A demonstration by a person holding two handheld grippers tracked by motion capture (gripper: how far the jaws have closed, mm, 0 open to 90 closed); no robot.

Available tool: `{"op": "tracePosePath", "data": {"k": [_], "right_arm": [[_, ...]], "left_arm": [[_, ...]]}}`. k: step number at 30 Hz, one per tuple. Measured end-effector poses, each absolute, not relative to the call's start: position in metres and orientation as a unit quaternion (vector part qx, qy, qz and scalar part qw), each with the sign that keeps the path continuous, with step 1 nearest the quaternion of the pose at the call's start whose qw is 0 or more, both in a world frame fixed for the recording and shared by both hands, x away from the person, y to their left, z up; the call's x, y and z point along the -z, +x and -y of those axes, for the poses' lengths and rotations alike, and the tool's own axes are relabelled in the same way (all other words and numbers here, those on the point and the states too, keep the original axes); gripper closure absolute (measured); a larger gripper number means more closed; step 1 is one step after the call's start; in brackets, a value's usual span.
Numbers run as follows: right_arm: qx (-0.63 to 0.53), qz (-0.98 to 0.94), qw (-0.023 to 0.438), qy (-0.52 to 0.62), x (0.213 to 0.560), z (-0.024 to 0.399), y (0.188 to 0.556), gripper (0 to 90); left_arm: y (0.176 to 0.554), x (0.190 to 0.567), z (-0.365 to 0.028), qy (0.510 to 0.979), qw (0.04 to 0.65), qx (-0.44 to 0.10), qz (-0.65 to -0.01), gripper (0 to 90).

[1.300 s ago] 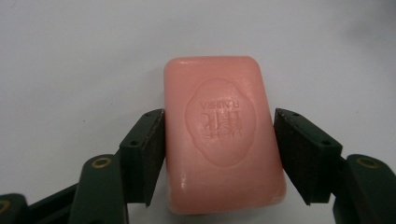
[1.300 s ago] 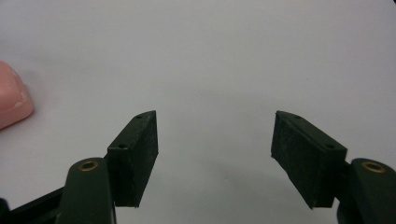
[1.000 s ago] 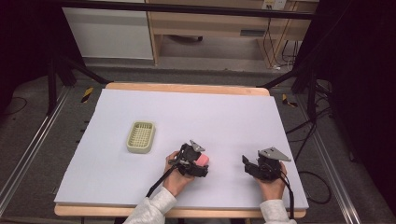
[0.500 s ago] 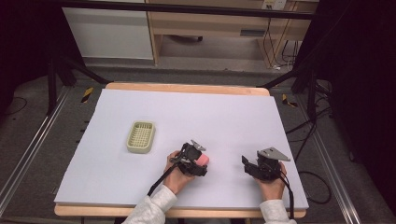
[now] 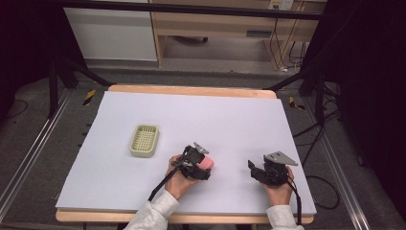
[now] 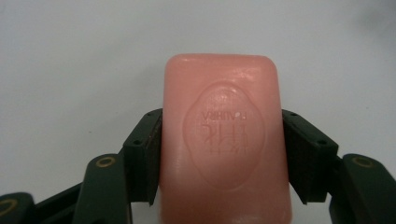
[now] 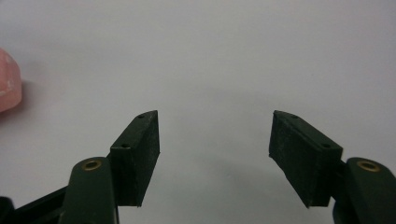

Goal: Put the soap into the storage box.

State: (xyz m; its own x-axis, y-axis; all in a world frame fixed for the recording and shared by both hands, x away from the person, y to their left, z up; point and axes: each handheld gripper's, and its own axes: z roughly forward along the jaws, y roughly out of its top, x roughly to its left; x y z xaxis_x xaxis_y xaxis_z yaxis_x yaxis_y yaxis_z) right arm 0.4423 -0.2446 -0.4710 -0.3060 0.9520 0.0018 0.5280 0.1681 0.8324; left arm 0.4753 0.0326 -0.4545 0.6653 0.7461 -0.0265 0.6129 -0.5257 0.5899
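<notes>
High view: the left hand-held gripper (image 5: 203,165) pinches a pink soap bar (image 5: 207,163) low over the white table (image 5: 239,120), toward the near edge. A pale slotted soap dish (image 5: 144,140) sits well apart, to the left and a little farther back; it looks like the likely destination. To do the lift well, I judge the grip should stay firm and level, since soap is slick and could slide out if tilted. The right hand-held gripper (image 5: 261,172) rests near the table's right side, apart from the bar.

Left gripper view: the soap bar (image 6: 225,140) sits squarely between the two pads (image 6: 149,154), both pressed against its long sides, embossed face up.

Right gripper view: the right hand-held gripper (image 7: 215,154) is spread wide with nothing between its jaws; a corner of the soap bar (image 7: 8,79) shows at the left edge.
</notes>
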Motion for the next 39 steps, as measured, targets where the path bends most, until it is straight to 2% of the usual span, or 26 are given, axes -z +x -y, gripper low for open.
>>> {"op": "tracePosePath", "data": {"k": [16, 39], "right_arm": [[-0.381, -0.71, 0.28, 0.522, 0.471, 0.246, 0.442, 33.0], [-0.378, -0.71, 0.283, 0.523, 0.472, 0.245, 0.442, 32.1]], "left_arm": [[0.47, 0.432, -0.065, 0.851, 0.31, -0.134, -0.402, 36.8], [0.485, 0.407, -0.129, 0.814, 0.326, -0.168, -0.45, 36.8]]}}
